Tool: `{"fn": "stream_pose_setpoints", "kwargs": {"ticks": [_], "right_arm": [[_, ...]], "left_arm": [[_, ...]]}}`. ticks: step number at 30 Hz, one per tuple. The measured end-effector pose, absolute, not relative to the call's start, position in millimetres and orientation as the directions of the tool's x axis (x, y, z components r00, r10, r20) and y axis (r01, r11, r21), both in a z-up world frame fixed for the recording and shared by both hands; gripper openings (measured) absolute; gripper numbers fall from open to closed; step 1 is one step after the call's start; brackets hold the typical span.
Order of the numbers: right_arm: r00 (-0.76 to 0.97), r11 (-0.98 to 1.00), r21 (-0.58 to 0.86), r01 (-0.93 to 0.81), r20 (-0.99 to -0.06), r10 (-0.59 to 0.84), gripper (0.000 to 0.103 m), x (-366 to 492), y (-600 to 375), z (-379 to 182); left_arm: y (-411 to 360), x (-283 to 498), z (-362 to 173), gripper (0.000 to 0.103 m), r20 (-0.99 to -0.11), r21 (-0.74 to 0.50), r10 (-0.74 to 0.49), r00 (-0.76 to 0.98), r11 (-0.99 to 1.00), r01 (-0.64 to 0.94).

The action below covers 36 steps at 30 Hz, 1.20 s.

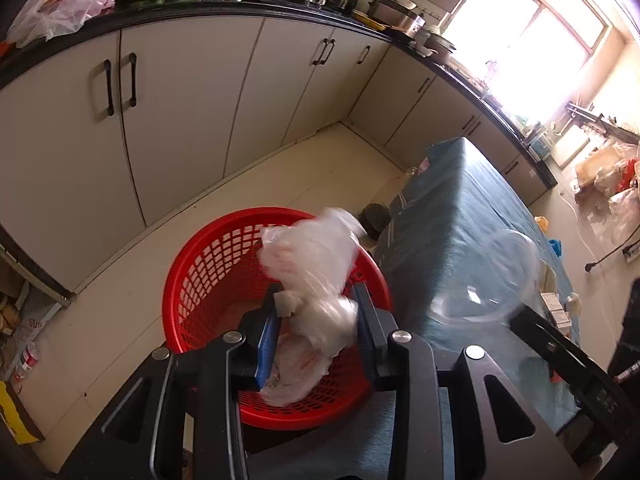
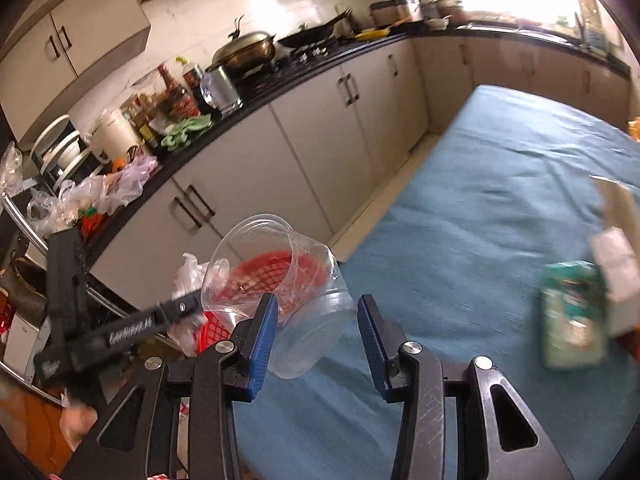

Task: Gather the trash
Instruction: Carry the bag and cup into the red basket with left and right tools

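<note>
My left gripper (image 1: 318, 292) is shut on a crumpled clear plastic bag (image 1: 312, 256), which hangs over a red mesh basket (image 1: 208, 264) on the floor. More clear plastic lies inside the basket. In the right wrist view my right gripper (image 2: 318, 300) is shut on a clear plastic tub (image 2: 304, 320), tilted with its mouth toward the basket (image 2: 214, 330). The tub (image 1: 492, 276) hangs over the table edge, right of the basket. The left gripper (image 2: 176, 308) and its bag (image 2: 188, 276) appear at the lower left of that view.
A table under a blue cloth (image 2: 500, 200) stands right of the basket, with a green packet (image 2: 572, 316) and a white carton (image 2: 616, 268) on it. White cabinets (image 1: 180, 100) under a cluttered black counter (image 1: 240, 8) run behind. A dark round object (image 1: 376, 216) sits on the floor.
</note>
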State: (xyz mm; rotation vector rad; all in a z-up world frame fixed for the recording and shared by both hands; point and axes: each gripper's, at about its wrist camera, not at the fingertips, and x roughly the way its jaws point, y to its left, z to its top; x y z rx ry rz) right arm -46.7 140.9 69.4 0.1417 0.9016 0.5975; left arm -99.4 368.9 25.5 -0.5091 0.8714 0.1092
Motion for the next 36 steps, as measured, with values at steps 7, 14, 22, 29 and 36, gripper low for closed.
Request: {"fn": "stream_pose_setpoints", "kwargs": {"ticks": [7,14,22,29,36], "right_arm": [[0.404,0.803,0.425,-0.417,-0.705,0.583,0.062,-24,168,46],[0.429,0.802,0.441,-0.402,-0.683,0.591,0.070,-28,152,49],[0.482,0.822,0.454,-0.344,-0.666,0.570,0.074,-39,109,57],[0.513,0.842,0.452,-0.295,-0.668,0.538,0.076,-55,69,57],[0.563,0.867,0.431,-0.252,-0.663,0.493,0.077,-74,26,63]], "left_arm": [[379,-106,23,0.057,-0.750,-0.389,-0.096,0.654,0.864,-0.320],[375,-115,33,0.061,-0.749,-0.333,-0.023,0.663,0.877,-0.346],[340,-121,54,0.070,-0.725,-0.138,0.152,0.672,0.923,-0.358],[298,-124,64,0.071,-0.709,-0.031,0.196,0.677,0.951,-0.308],[265,-125,70,0.072,-0.710,0.011,0.195,0.677,0.964,-0.266]]}}
